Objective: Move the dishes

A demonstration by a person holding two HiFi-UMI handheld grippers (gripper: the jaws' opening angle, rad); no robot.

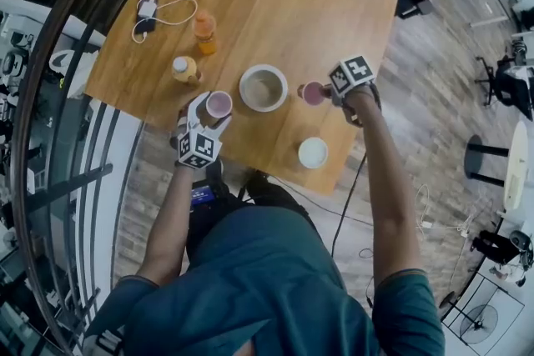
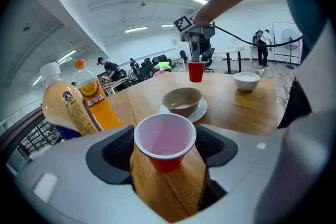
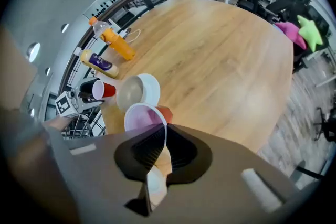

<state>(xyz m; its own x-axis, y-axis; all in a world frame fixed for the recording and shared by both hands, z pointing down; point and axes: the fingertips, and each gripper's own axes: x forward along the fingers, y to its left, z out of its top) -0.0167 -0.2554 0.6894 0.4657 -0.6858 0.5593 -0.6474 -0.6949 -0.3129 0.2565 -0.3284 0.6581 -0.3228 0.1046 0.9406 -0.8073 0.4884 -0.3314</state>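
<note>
Right now, you are working along the near edge of the wooden table, and by my reading the move is only getting started. At the far left, the orange bottle and the yellow bottle are standing beside each other, apart from the dishes. Just to their right, your left gripper is clamping the left red cup, its 2 jaws pressing on opposite sides of the cup wall under the white rim. I cannot tell whether that cup is resting on the wood or hanging just above it. In the middle, the tan bowl is sitting on its white saucer between the 2 cups, with nothing gripping it. Further right, your right gripper is pinching the right red cup, its jaws closing almost together on 1 thin strip of the rim and wall, just beside the saucer. Near the table's front edge, the small white bowl is waiting apart from both grippers. So 2 cups are in hand, 2 bowls and 1 saucer are left, and no destination is showing.
</note>
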